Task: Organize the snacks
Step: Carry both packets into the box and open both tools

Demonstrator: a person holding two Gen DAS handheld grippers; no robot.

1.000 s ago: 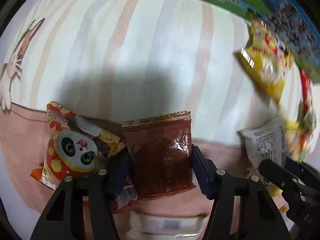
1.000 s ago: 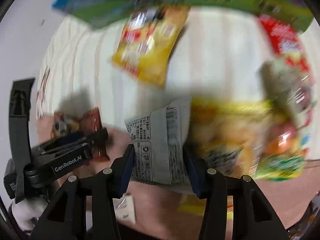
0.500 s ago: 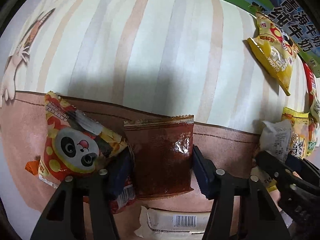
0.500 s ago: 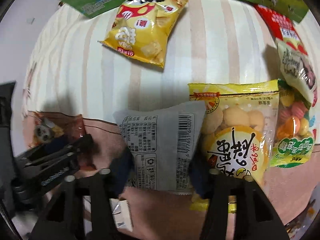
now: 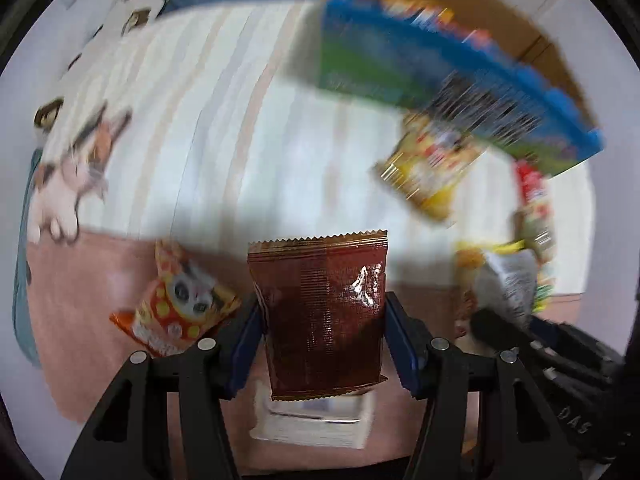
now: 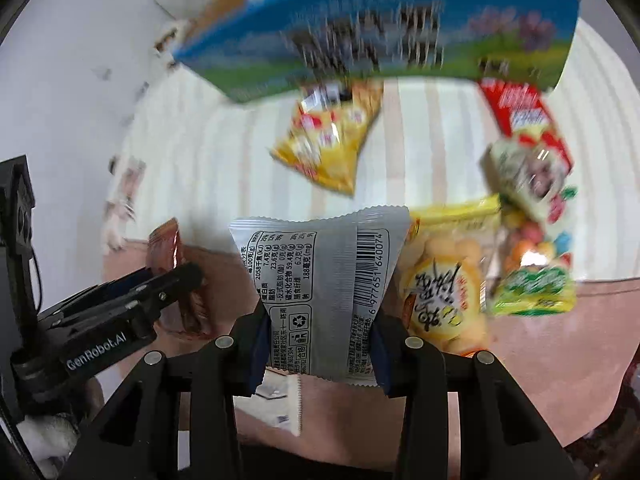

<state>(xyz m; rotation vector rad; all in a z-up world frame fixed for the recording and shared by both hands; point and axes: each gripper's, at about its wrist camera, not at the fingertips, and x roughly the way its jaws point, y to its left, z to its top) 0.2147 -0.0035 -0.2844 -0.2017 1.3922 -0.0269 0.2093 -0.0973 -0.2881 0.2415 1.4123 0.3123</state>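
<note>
My left gripper (image 5: 322, 332) is shut on a brown snack packet (image 5: 320, 304), held upright and lifted off the cloth. My right gripper (image 6: 320, 336) has a grey packet with a barcode (image 6: 320, 264) between its pads. Its jaws are closing and the pads press the packet's sides. In the right wrist view the left gripper (image 6: 172, 280) is at the left with the brown packet (image 6: 164, 244). The left wrist view shows the grey packet (image 5: 512, 280) at the right.
On the striped cloth (image 5: 200, 140) lie a panda bag (image 5: 180, 304), a white packet (image 5: 316, 424), a yellow chip bag (image 6: 332, 140), a yellow biscuit bag (image 6: 444, 280), a candy bag (image 6: 532, 272) and a red packet (image 6: 520, 108). A blue-green box (image 6: 380, 40) stands behind them.
Both grippers have risen with their packets, so the bags on the cloth look smaller and the box has come into view. The right jaws have narrowed on the grey packet.
</note>
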